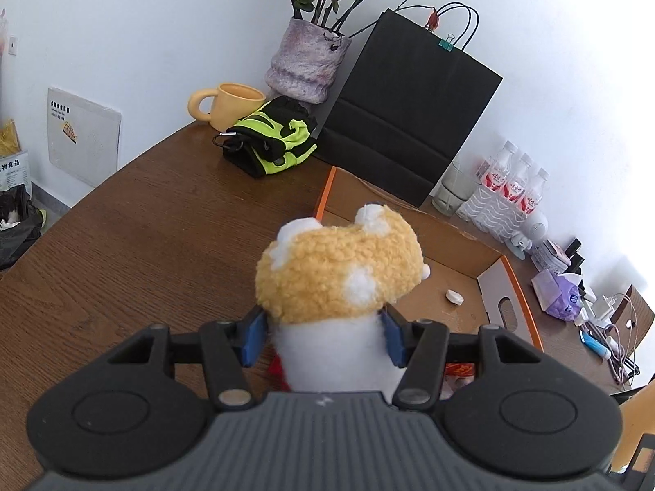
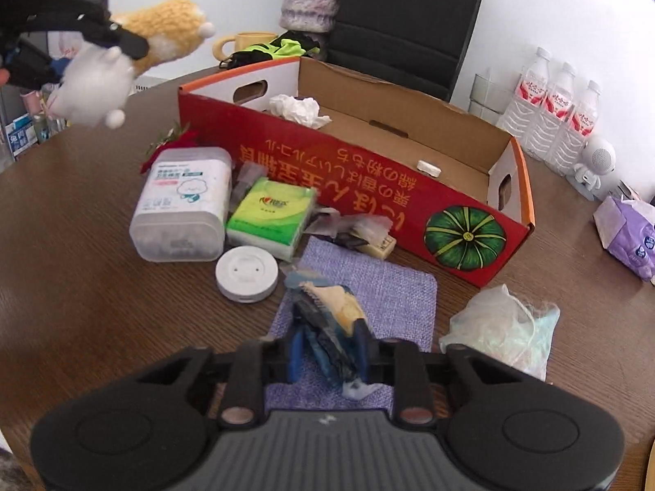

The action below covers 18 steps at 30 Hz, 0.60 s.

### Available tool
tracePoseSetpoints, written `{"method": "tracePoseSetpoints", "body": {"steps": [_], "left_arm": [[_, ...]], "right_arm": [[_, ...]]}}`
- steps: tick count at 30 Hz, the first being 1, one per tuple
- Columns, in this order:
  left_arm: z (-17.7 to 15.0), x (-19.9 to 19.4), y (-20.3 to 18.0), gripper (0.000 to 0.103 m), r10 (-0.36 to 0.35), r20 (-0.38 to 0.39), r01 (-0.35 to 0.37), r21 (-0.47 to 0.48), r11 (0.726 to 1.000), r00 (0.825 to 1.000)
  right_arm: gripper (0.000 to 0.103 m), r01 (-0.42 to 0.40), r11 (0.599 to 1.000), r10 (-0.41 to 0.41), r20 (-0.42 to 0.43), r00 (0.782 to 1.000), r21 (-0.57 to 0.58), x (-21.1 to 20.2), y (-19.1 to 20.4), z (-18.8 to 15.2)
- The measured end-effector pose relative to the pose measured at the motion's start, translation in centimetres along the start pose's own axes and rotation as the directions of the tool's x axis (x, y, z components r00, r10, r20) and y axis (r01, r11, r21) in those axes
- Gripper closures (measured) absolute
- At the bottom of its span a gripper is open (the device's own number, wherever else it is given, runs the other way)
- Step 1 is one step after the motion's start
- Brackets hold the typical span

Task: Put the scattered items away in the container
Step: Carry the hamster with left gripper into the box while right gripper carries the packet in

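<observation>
Left tool [image 1: 323, 341] is gripping a plush toy [image 1: 339, 270] by its white body, blue pads pressing in on both sides; yellow head with white spots is projecting beyond the fingertips. In the right wrist view the same toy [image 2: 135, 53] is hanging clear of the worktop [image 2: 82, 294], at far left, left of the box.

Right tool [image 2: 327, 354] is clamping narrow on a crumpled blue and cream wrapper [image 2: 327, 319], just over a lilac woven cloth [image 2: 368, 286] lying on the worktop.

Cardboard box [image 2: 368, 172], red outer wall with a pumpkin picture, is sitting open beyond the cloth. Inside it: a crumpled white tissue [image 2: 299, 109] at the far left end and a small white object [image 2: 429, 167] toward the right end.

Still lying outside the box, on its near side: a clear cotton-swab tub [image 2: 184, 204], a green tissue pack [image 2: 270, 217], a round white disc [image 2: 247, 272], and a crumpled plastic bag [image 2: 503, 327] at right.

Far edge: yellow mug [image 1: 231, 104], black and neon-green gloves [image 1: 274, 139], vase of dried roses [image 1: 307, 61], black paper bag [image 1: 409, 114], water bottles [image 2: 552, 110].
</observation>
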<state>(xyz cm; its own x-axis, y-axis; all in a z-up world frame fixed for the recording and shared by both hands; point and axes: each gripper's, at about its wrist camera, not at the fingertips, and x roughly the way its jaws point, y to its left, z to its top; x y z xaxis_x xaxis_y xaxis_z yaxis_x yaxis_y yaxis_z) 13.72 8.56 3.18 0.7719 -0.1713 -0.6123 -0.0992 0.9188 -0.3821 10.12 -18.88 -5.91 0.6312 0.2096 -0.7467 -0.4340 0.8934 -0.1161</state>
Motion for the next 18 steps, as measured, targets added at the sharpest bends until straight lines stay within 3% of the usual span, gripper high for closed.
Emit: {"method": "tracePoseSetpoints", "body": {"steps": [4,10,12,14,18], "left_arm": [[0.6,-0.2,-0.3,0.045,-0.002,0.002,0.002,0.022,1.0,1.0],[3.8,3.1,-4.2,0.045,-0.05,-0.025,0.052,0.079,0.996,0.998],[5.4,5.8,-5.8,0.045,-0.068,-0.07,0.073,0.072,0.995,0.995],[6.8,9.2,-7.5,0.045,-0.083,-0.121,0.092,0.068,0.993,0.989],[8.0,16.5,-9.9,0.044,0.027,-0.194,-0.002,0.128,0.992,0.981]], "right_arm": [[0.098,-0.017,0.998,0.009,0.119,0.993,0.065,-2.7,-1.9,1.8],[0.098,0.041,0.995,-0.067,0.313,0.948,0.09,-5.0,-5.2,9.1],[0.098,0.045,0.994,-0.074,0.298,0.952,0.103,-3.1,-6.4,12.0],[0.097,0.033,0.991,-0.064,0.237,0.969,0.131,0.3,-8.0,14.8],[0.097,0.105,0.978,-0.117,0.055,0.992,0.178,9.2,-10.3,18.3]]}}
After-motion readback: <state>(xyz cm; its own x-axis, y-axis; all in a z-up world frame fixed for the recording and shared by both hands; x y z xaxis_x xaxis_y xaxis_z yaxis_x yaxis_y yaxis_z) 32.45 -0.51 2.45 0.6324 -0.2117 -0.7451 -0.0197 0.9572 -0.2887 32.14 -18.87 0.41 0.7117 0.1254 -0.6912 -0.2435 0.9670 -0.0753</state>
